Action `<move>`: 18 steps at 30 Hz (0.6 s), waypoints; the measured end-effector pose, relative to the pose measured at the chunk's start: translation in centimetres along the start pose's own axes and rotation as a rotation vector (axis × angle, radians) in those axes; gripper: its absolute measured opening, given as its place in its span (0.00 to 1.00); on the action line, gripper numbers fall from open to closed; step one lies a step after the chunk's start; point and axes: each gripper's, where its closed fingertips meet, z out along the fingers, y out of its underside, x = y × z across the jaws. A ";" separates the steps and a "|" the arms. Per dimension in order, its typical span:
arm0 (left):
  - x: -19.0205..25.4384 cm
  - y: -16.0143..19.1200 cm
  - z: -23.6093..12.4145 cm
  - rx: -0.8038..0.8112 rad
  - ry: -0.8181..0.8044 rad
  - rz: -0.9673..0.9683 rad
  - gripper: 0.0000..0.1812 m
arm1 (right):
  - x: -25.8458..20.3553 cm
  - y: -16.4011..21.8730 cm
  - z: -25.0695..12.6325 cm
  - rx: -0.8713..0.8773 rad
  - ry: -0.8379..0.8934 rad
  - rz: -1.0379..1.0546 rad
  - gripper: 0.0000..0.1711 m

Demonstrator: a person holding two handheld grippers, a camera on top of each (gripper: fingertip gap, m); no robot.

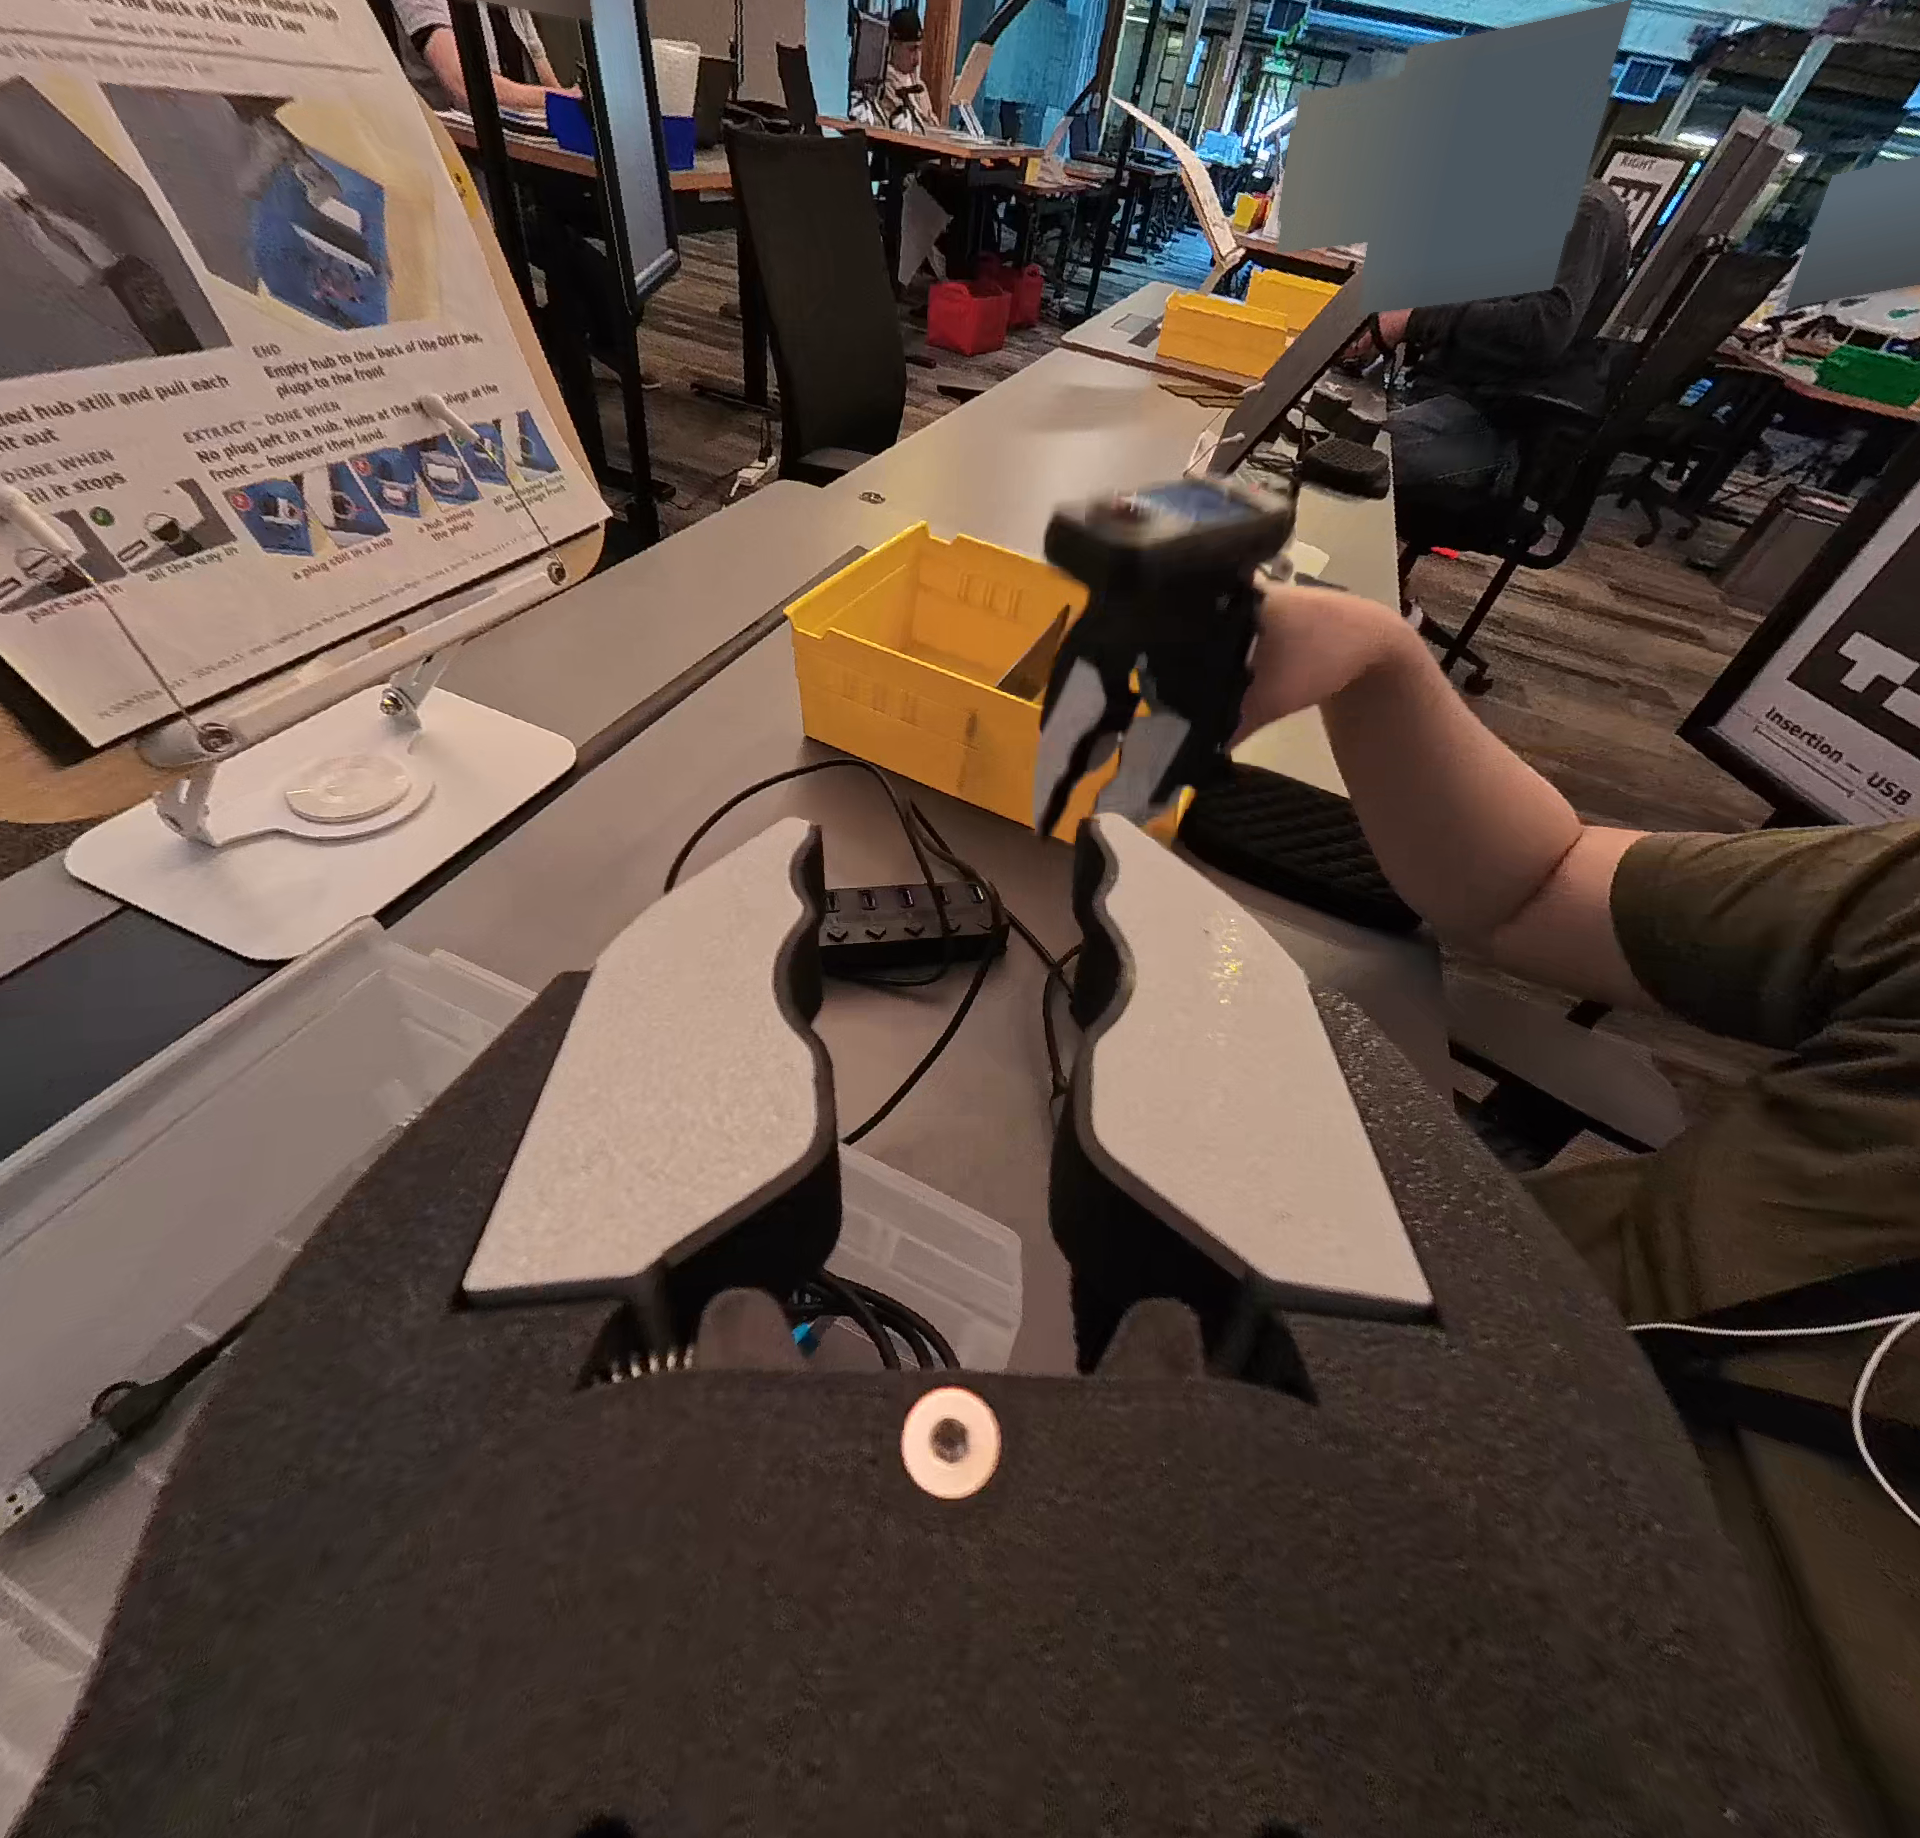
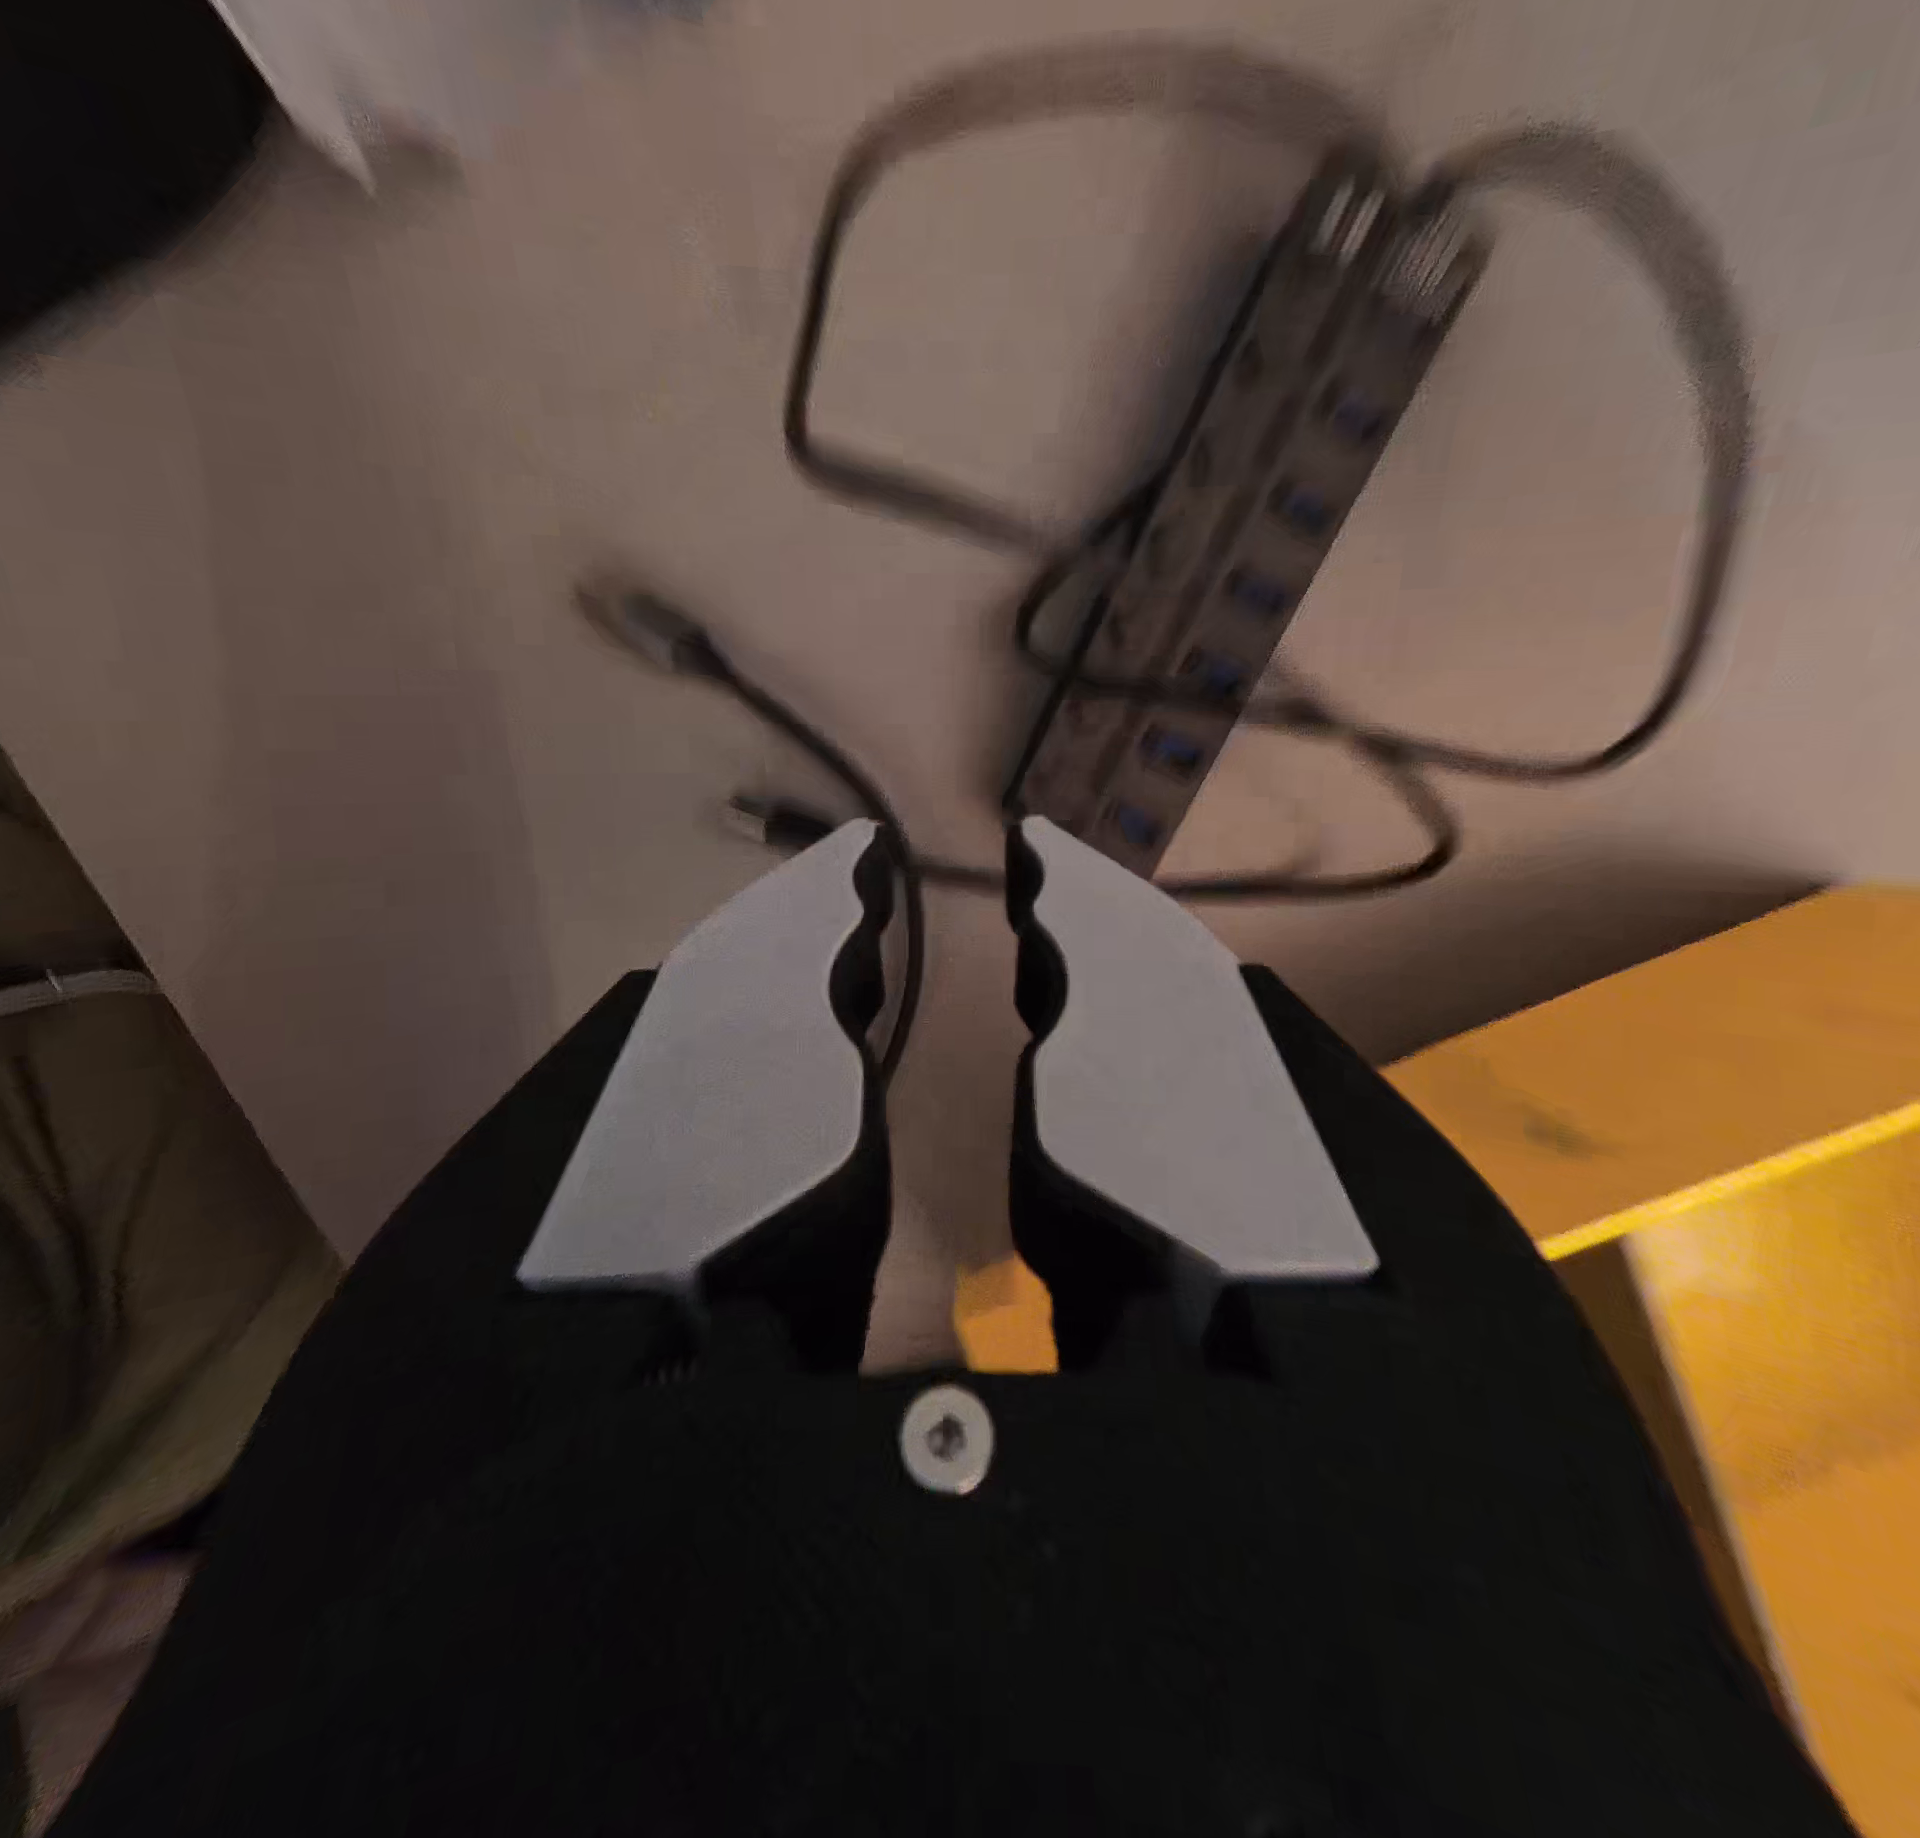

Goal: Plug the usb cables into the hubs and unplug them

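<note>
Your left gripper (image 1: 940, 832) has its fingers apart, empty, above the desk (image 1: 665, 583). Your right gripper (image 2: 948, 824) is likewise parted and empty. The black hub (image 1: 909, 918) lies among loose cables (image 2: 1621, 458) beside the yellow bin (image 1: 914, 666).

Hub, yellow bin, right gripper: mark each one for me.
Hub (image 1: 914, 921): left wrist view, top face by the ports.
Yellow bin (image 1: 904, 718): left wrist view, front wall.
Right gripper (image 2: 951, 832): right wrist view, gap between its fingertips.
</note>
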 end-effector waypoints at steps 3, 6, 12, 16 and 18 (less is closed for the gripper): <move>-0.1 -0.2 -0.3 0.010 -0.011 0.004 0.24 | 3.1 -7.9 -2.7 0.325 0.070 0.006 0.15; -0.4 -0.1 -0.4 0.005 -0.031 0.004 0.25 | 8.2 -10.7 0.6 0.294 0.198 0.067 0.27; -0.6 -0.4 -1.2 0.013 -0.070 0.026 0.25 | 9.9 -8.6 9.8 0.045 0.158 0.237 0.39; -0.7 -0.9 -1.5 0.039 -0.082 0.030 0.24 | 10.0 -7.1 12.2 -0.067 0.200 0.247 0.41; -0.6 -0.6 -1.3 0.021 -0.080 0.034 0.24 | 10.2 -6.2 13.0 -0.137 0.213 0.251 0.41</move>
